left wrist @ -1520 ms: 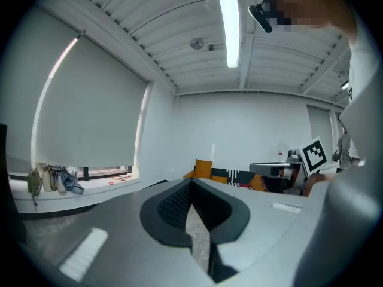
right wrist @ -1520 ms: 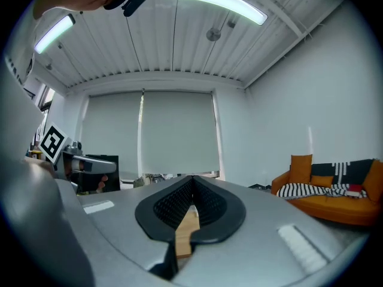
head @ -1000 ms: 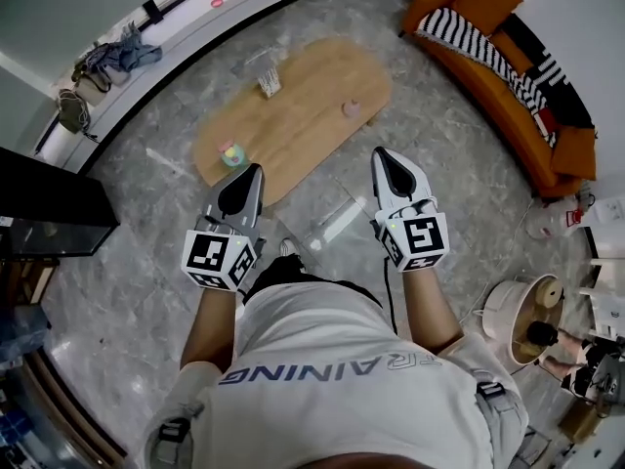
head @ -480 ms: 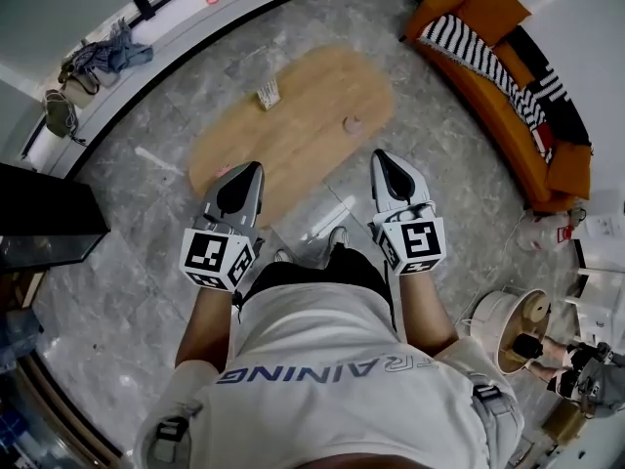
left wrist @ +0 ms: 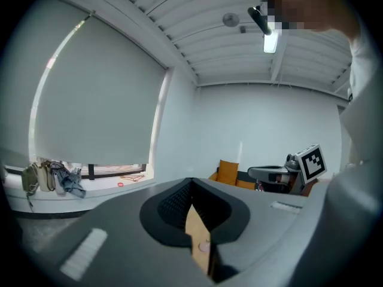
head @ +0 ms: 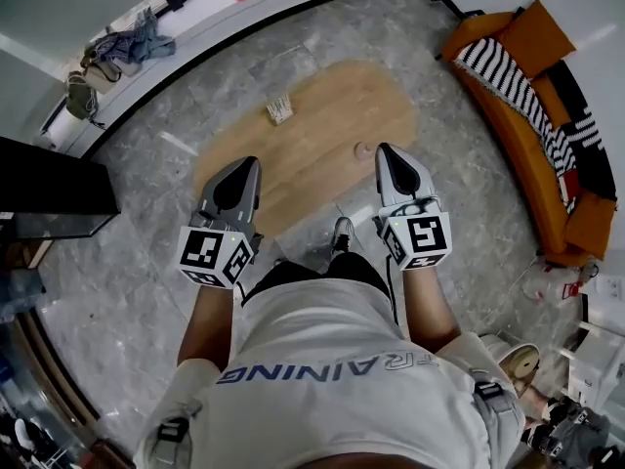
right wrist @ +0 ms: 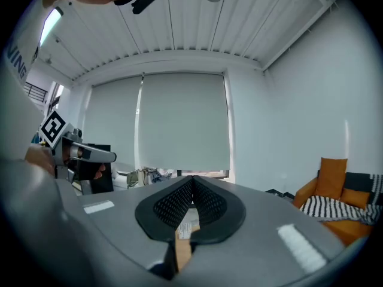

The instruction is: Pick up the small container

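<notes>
A small pink container (head: 362,149) stands on the oval wooden table (head: 322,115), just left of the tip of my right gripper (head: 384,150). A small white box (head: 280,108) sits further back on the table. My left gripper (head: 250,163) hangs over the table's near left end. Both grippers are shut and hold nothing, above the table. In the left gripper view (left wrist: 191,183) the table and a small pink thing (left wrist: 205,246) show below the closed tips. The right gripper view (right wrist: 192,178) shows the labelled box (right wrist: 187,227) there.
An orange sofa (head: 547,154) with a striped blanket runs along the right. A black cabinet (head: 49,189) stands at the left. Bags and clothes (head: 117,52) lie on the window ledge. The person's shoe (head: 342,233) is by the table's near edge.
The person has walked toward the table, which now lies under both gripper tips. A green and pink cup seen earlier is now hidden behind the left gripper. Both grippers stayed shut.
</notes>
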`<state>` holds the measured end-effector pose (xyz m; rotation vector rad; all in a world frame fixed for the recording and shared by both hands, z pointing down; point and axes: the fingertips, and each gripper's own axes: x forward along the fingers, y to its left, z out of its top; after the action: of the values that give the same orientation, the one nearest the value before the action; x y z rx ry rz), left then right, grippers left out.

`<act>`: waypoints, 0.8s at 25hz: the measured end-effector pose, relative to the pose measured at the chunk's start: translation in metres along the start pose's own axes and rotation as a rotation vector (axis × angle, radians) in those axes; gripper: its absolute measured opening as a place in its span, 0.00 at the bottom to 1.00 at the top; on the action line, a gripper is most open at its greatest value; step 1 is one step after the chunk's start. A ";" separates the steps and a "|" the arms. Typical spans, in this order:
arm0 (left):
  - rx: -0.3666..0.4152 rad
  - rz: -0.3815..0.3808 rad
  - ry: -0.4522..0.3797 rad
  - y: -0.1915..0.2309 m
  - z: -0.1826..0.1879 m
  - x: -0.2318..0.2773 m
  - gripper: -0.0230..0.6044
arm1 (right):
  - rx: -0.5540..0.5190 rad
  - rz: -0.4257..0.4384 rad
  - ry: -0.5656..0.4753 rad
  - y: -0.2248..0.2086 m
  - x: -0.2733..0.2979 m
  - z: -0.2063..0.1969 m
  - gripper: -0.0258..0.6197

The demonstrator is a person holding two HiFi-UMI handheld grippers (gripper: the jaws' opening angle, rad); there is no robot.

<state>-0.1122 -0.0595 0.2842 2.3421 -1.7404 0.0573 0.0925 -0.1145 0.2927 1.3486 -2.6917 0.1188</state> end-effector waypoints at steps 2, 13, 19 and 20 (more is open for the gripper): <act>0.003 0.045 -0.006 0.001 0.005 0.018 0.04 | 0.006 0.027 -0.001 -0.022 0.015 0.001 0.06; -0.013 0.154 0.029 -0.006 -0.005 0.078 0.04 | 0.032 0.119 0.039 -0.087 0.062 -0.011 0.06; -0.004 0.108 0.036 0.000 -0.009 0.097 0.04 | 0.031 0.094 0.060 -0.088 0.071 -0.012 0.06; -0.003 0.097 0.036 0.001 -0.010 0.099 0.04 | 0.032 0.090 0.067 -0.087 0.071 -0.013 0.06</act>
<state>-0.0829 -0.1512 0.3101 2.2391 -1.8350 0.1122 0.1209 -0.2213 0.3177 1.2094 -2.7054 0.2129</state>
